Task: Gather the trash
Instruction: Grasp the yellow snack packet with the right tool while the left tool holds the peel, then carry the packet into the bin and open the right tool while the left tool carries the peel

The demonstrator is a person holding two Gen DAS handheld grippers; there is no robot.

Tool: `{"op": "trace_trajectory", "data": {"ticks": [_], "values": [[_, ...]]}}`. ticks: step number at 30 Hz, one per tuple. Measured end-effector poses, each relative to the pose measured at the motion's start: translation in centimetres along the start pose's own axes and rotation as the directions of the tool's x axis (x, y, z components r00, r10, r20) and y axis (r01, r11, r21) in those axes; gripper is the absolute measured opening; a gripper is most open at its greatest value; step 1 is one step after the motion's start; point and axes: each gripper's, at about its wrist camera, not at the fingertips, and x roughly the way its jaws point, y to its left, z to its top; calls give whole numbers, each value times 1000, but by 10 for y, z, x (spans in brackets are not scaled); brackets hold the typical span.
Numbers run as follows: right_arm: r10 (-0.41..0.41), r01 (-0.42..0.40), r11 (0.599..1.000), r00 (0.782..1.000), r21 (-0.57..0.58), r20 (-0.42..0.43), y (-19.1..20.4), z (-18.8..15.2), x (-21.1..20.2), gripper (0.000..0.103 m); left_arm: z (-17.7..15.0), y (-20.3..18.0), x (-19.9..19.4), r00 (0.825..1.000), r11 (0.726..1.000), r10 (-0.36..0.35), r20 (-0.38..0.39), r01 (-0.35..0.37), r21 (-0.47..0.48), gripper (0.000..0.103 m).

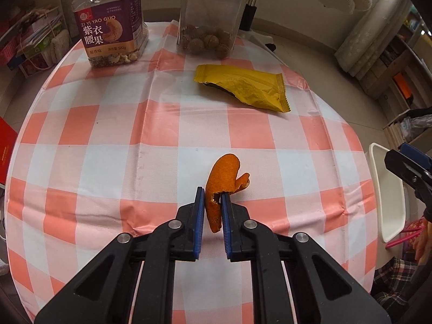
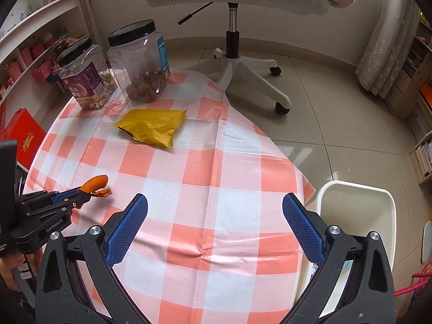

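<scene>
An orange peel (image 1: 224, 181) is pinched between the blue pads of my left gripper (image 1: 212, 195), which is shut on it just above the checked tablecloth (image 1: 108, 162). The peel (image 2: 95, 183) and left gripper (image 2: 81, 193) also show at the left of the right wrist view. A torn yellow snack wrapper (image 1: 248, 87) lies farther back on the table; it also shows in the right wrist view (image 2: 151, 125). My right gripper (image 2: 214, 205) is open and empty over the table's near right part. A white bin (image 2: 359, 216) stands beside the table's right edge.
Two clear jars with black lids stand at the table's far edge: a purple-labelled cashew jar (image 1: 110, 24) and a jar of round nuts (image 1: 210, 16). A swivel chair (image 2: 237, 27) stands beyond the table. Shelves (image 2: 32, 40) line the left wall. A red box (image 2: 24, 137) sits at the left.
</scene>
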Motion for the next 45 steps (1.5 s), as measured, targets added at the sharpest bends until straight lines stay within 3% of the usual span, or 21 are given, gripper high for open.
{"op": "trace_trajectory", "data": {"ticks": [6,14,17,22,23,27,30,32,35,45], "values": [[59,-56,993,998,-105,21,31,12,16,96,4,24,-47,996,997,41,85,-35,-66,12],[140,-131,936,990,-327,5,96,49,74,96,2,55,-100,985,989,44,167,-19,-147,12],[129,-116,900,992,-420,2,115,65,97,96,-1,66,-110,983,985,40,182,-8,-174,12],[88,-114,848,993,-518,-74,128,82,137,96,-6,78,-121,980,982,30,195,8,-190,12],[80,-113,845,993,-523,-86,128,83,144,91,-6,81,-122,980,981,26,197,13,-195,12],[164,-192,870,981,-453,-101,116,86,155,80,-6,90,-123,983,973,6,183,36,-227,13],[172,-186,902,983,-389,-71,110,87,154,63,-8,97,-123,983,968,23,184,24,-251,13],[172,-183,915,983,-361,-62,110,88,150,44,-10,103,-123,982,963,33,184,18,-269,13],[199,-206,931,979,-301,-53,112,87,142,25,-12,108,-126,982,958,38,185,17,-287,13],[312,-319,936,948,-151,-64,129,59,97,16,-21,113,-134,982,951,51,184,8,-309,12]]}}
